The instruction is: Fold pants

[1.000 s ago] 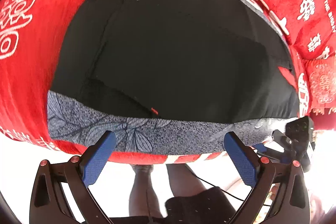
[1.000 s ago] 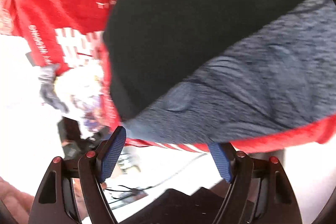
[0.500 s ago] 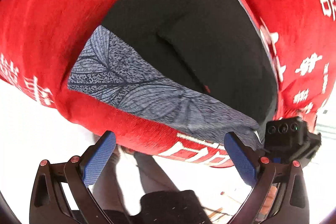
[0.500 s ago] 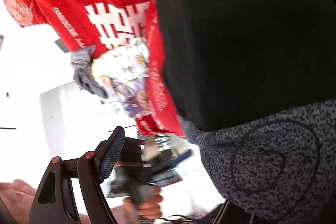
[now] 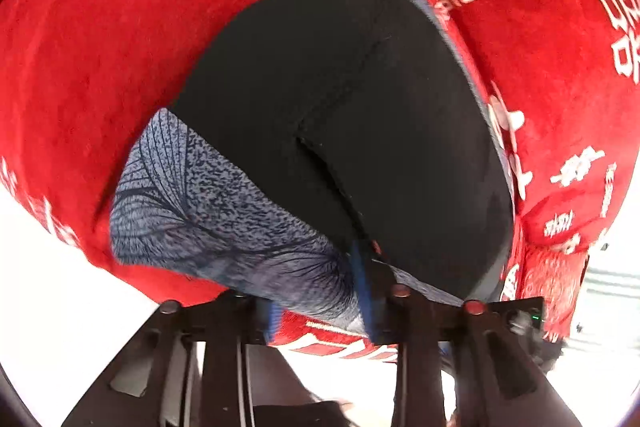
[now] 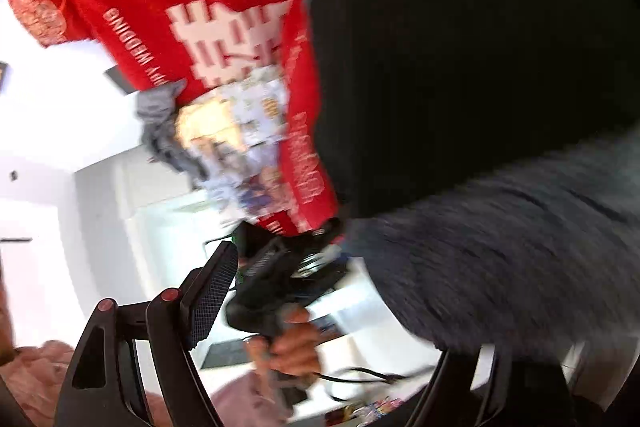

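1. The black pants [image 5: 360, 99] lie spread on a red blanket [image 5: 100, 67] printed with white characters, their grey leaf-patterned waistband [image 5: 208, 211] turned toward the left wrist camera.
2. The left tool [image 5: 316, 291] has its blue-padded fingers drawn close together on the waistband edge, the grey cloth bunched between them; it is clamped on the pants.
3. A seam [image 5: 348, 87] runs across the black fabric away from the pinched spot.
4. In the right wrist view, which is blurred, the pants [image 6: 460, 47] fill the upper right and the grey waistband [image 6: 500, 247] covers the lower right.
5. Of the right tool, only the left finger [image 6: 210, 295] shows clear of the cloth; the other finger is hidden under the waistband, so I cannot tell whether it grips.
6. Beyond that finger, the person's hand [image 6: 294, 343] holds the handle of the other black device.
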The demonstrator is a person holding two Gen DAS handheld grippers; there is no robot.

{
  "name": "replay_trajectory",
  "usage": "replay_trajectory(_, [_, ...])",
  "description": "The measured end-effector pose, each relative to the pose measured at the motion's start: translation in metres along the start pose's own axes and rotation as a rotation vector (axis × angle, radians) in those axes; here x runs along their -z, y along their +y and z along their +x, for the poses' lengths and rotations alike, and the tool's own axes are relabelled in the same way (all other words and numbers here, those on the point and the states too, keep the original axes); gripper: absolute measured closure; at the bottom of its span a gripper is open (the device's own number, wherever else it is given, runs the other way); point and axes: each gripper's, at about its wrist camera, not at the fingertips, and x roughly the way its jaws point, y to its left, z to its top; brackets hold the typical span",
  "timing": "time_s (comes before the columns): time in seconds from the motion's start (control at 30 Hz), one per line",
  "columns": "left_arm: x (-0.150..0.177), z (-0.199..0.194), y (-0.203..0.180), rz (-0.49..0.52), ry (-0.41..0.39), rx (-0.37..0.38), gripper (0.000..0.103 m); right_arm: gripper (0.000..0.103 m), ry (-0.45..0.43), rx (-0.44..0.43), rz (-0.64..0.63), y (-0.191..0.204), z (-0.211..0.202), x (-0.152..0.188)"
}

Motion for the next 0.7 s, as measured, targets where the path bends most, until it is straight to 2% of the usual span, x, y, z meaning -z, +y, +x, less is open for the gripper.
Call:
replay_trajectory(0.1, [-0.003,-0.010,-0.005,0.060,0.004,-0.013,0.074,0.020,-0.099,0.042,0.077,-0.021,-0.030,0.003])
replay_trajectory(0.17, [-0.004,-0.011,-0.008,0.083,0.013,-0.029,0.074,0.025,-0.155,0.032,0.149,-0.035,-0.048,0.005])
replay_trajectory(0.2, [-0.005,-0.010,-0.010,0.091,0.019,-0.042,0.074,0.042,-0.180,0.024,0.193,-0.042,-0.053,0.006])
replay_trajectory(0.23, [-0.005,-0.008,-0.011,0.095,0.022,-0.051,0.074,0.073,-0.202,0.012,0.234,-0.050,-0.057,0.006])
replay_trajectory(0.27, [-0.005,-0.008,-0.014,0.098,0.026,-0.066,0.078,0.088,-0.227,0.004,0.275,-0.057,-0.060,0.007])
replay_trajectory(0.3, [-0.004,-0.009,-0.015,0.102,0.028,-0.082,0.080,0.096,-0.255,0.009,0.300,-0.060,-0.064,0.008])
replay_trajectory(0.37, [-0.004,-0.019,-0.022,0.113,0.016,-0.099,0.080,0.096,-0.288,0.016,0.269,-0.044,-0.067,0.008])
replay_trajectory(0.53, [-0.016,-0.047,-0.063,0.213,-0.056,-0.131,0.080,0.096,-0.272,0.088,0.089,0.025,-0.081,-0.009])
replay_trajectory(0.7, [-0.054,-0.056,-0.118,0.279,-0.172,-0.130,0.079,0.096,-0.219,0.138,-0.051,0.091,-0.093,-0.073])
